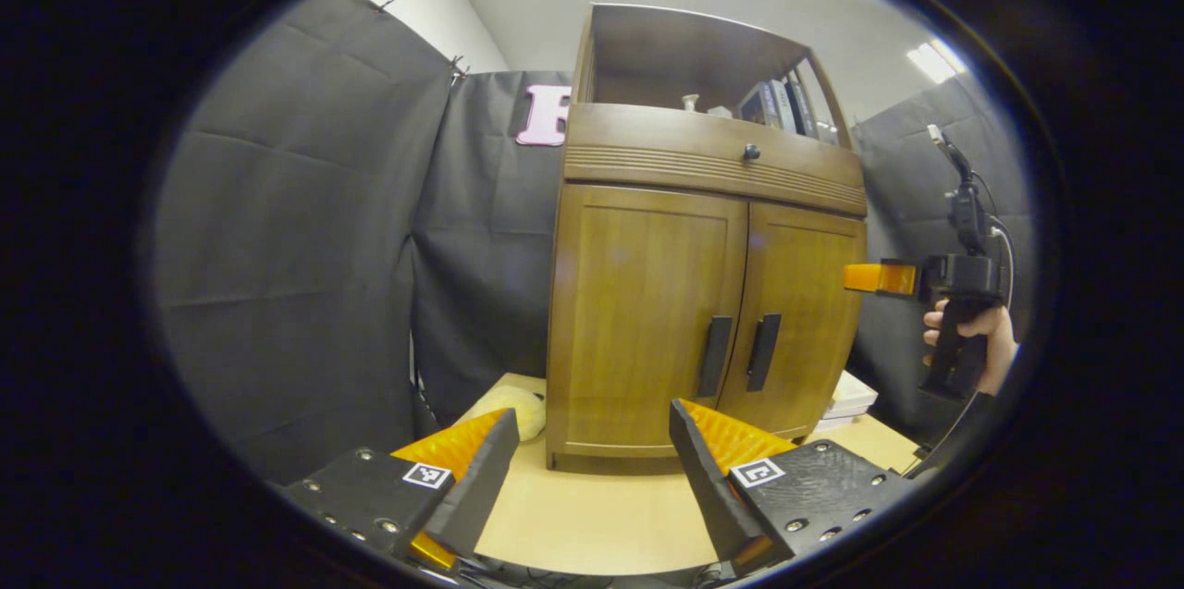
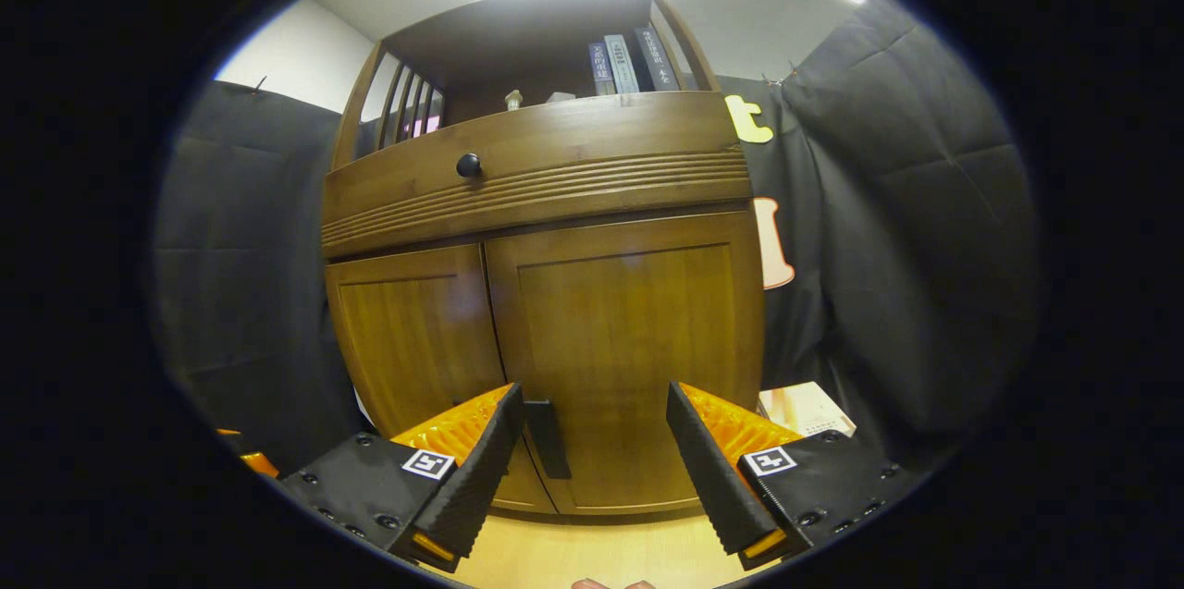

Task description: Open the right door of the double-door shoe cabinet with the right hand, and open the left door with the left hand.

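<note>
Two closed doors, left door (image 1: 638,321) and right door (image 1: 795,321), two open grippers

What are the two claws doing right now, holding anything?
Left claw: open, holding nothing.
Right claw: open, holding nothing, near the right door's handle.

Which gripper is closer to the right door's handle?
Right. The right gripper is open with the right door's handle just ahead, by one finger. The left gripper is open too, farther back over the table.

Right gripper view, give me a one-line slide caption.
Open right gripper faces the closed shoe cabinet, the right door's handle between its spread jaws, untouched.
</note>
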Action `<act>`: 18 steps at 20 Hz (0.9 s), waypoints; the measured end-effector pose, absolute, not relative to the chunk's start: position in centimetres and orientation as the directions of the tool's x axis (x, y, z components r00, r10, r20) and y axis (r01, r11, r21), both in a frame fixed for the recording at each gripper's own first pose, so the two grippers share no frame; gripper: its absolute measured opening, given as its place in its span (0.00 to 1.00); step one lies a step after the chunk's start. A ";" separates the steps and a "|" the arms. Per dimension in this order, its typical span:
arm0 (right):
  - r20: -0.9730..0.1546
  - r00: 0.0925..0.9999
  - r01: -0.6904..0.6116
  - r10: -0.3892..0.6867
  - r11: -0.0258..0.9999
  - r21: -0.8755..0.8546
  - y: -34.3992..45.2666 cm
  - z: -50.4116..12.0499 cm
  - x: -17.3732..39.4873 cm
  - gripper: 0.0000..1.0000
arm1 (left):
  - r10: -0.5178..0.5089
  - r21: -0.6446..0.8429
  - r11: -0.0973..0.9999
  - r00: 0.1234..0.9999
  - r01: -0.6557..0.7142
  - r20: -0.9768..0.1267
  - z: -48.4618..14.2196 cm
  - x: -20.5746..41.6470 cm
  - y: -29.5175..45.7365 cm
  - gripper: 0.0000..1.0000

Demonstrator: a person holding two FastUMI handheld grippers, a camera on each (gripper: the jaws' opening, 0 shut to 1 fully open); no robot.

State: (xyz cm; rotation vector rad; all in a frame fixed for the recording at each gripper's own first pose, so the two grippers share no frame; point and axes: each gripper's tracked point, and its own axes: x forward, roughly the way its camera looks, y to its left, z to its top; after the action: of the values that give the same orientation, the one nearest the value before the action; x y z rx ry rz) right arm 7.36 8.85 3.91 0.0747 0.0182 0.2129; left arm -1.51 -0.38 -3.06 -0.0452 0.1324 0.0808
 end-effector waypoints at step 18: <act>-0.155 0.952 -0.260 0.265 0.964 0.049 14.6 -4.0 17.2 0.98 | 0.170 -0.017 0.984 0.961 -0.177 -0.217 -5.0 -0.8 1.1 0.93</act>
State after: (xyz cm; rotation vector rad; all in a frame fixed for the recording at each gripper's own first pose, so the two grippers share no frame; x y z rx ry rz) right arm 17.19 14.59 -3.98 0.0278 0.1610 0.2670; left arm -0.84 1.05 -4.99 -0.0364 0.2163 0.1757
